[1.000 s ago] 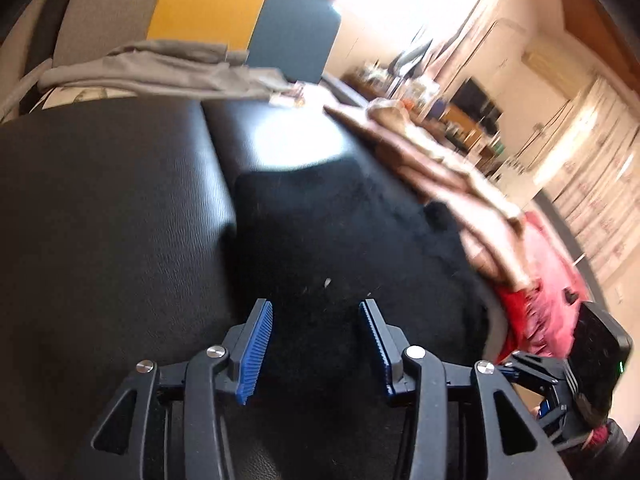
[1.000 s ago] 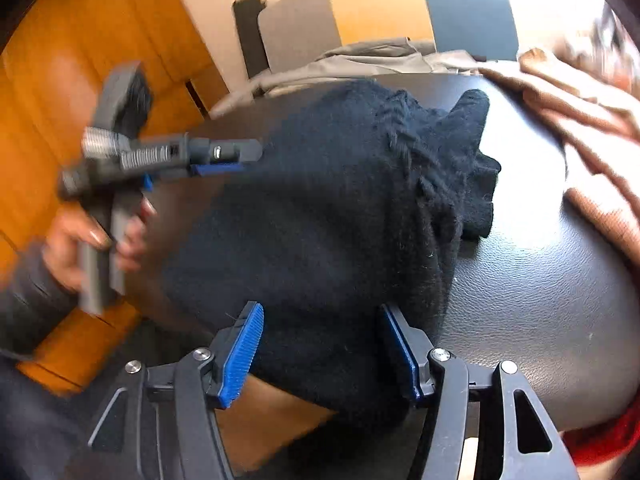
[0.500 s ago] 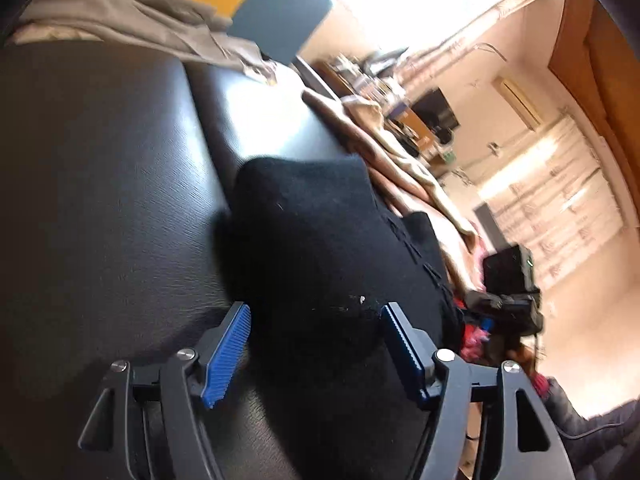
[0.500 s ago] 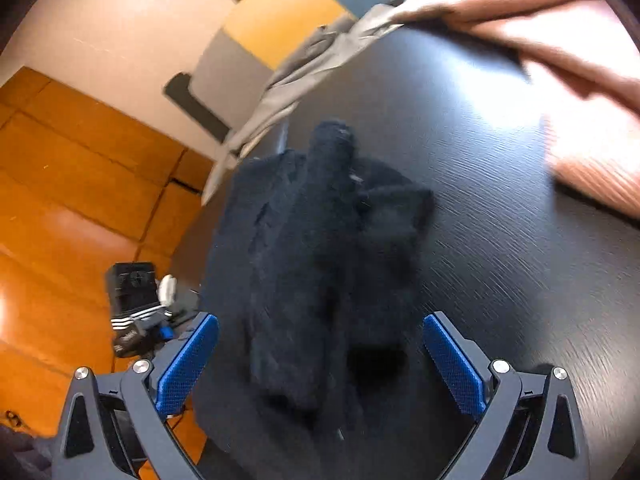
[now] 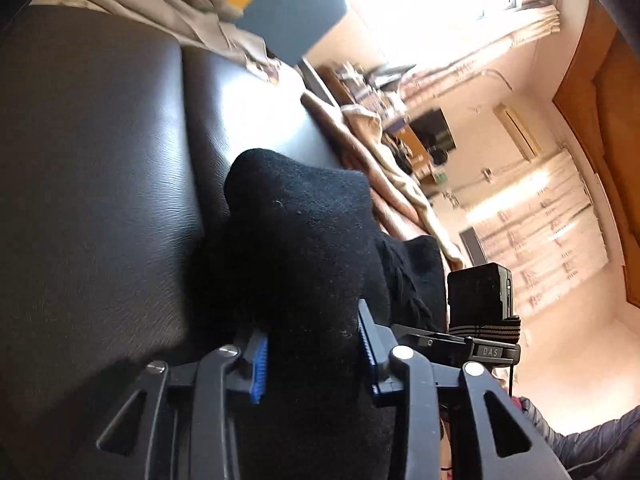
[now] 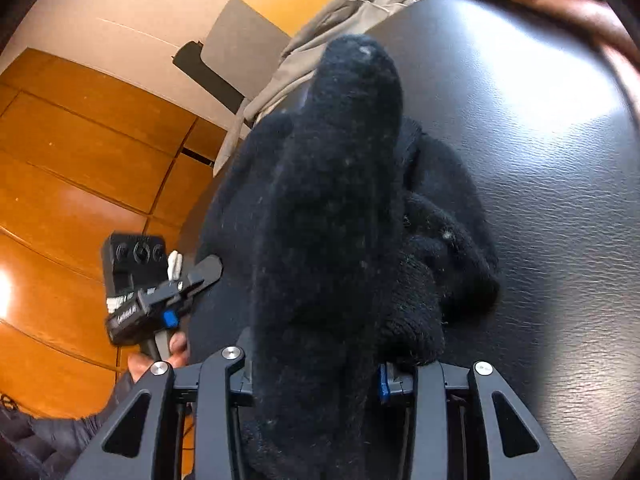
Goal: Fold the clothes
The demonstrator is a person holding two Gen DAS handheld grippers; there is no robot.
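Faintly, "DAS" label (image 5: pixel 490 352), right hand-held gripper (image 6: pixel 316 372) clamping black sweater (image 6: pixel 332 200)

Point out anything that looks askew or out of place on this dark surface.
The black knit garment is the odd thing: it is bunched into a lumpy ridge, not flat, with folds spilling to one side. Both the left tool and the right tool are shut on it. A beige garment also lies crumpled at the far edge.
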